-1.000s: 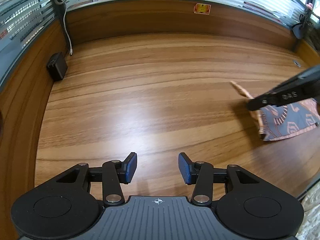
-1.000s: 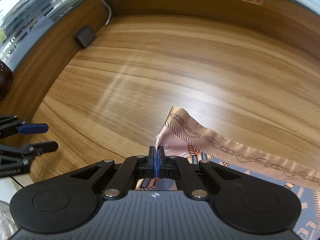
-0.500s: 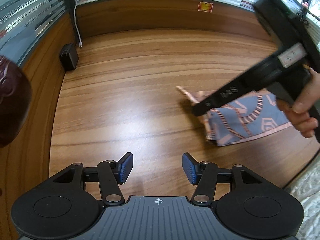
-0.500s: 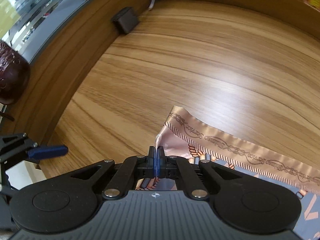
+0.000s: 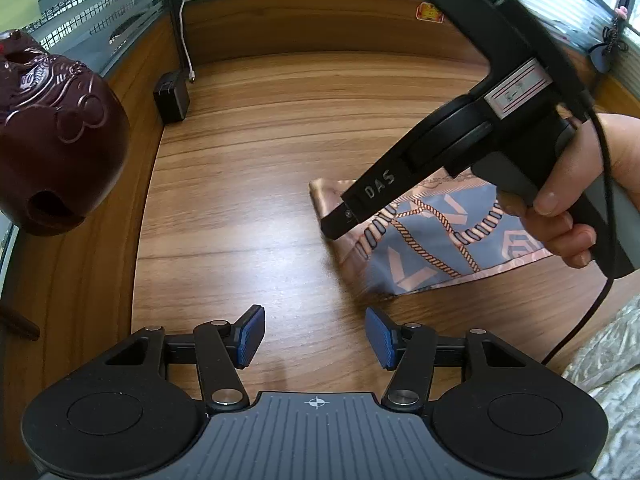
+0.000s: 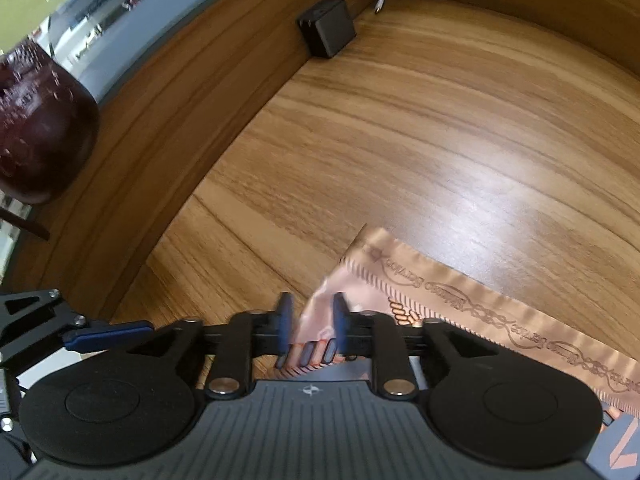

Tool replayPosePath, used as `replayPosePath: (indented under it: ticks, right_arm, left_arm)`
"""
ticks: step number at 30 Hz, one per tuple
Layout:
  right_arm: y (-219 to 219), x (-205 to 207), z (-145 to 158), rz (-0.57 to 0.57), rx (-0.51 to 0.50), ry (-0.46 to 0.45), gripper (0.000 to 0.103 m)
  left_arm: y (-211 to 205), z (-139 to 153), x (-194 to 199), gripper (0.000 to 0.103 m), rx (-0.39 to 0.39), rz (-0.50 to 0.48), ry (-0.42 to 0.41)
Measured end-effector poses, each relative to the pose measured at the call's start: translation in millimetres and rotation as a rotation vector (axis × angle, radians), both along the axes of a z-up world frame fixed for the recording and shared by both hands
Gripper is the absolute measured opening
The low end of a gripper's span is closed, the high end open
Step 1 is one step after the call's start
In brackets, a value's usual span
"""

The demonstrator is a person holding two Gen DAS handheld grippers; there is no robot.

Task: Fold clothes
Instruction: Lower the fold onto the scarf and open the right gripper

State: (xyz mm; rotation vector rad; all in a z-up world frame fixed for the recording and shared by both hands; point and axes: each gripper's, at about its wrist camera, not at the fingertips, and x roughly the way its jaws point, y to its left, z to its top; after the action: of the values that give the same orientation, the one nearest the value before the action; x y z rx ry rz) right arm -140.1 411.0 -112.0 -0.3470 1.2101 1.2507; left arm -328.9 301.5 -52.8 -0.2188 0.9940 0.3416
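Observation:
A pink and blue patterned scarf (image 5: 432,240) lies on the wooden table, to the right in the left wrist view. It also shows in the right wrist view (image 6: 460,300), with a pink border and a raised corner. My right gripper (image 6: 310,326) stands open with that corner loose between its pads. In the left wrist view the right gripper (image 5: 336,224) is over the scarf's left edge, held by a hand. My left gripper (image 5: 314,336) is open and empty above bare wood, just short of the scarf's near corner.
A dark red carved pot (image 5: 52,140) stands on the left ledge. A black charger block (image 5: 172,96) with a white cable sits in the far left corner. A wooden wall (image 5: 320,24) rims the table. Crumpled silver material (image 5: 608,364) lies at right.
My right gripper has opened; it was shut on the scarf's corner before. The scarf has been dragged left towards the table's middle. My left gripper has drawn back and turned right.

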Motion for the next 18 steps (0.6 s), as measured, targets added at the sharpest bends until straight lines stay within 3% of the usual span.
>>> replayPosePath:
  ticks: [7, 18]
  right_arm:
    - [-40.3, 14.9, 18.9, -0.068, 0.022, -0.043, 0.029]
    - [-143.4, 57.7, 28.7, -0.305, -0.021, -0.098, 0.029]
  left_arm:
    - [-1.3, -2.9, 10.3, 0.059, -0.006, -0.025, -0.011]
    - [-43.1, -9.3, 65.5, 0.059, -0.024, -0.146, -0.034]
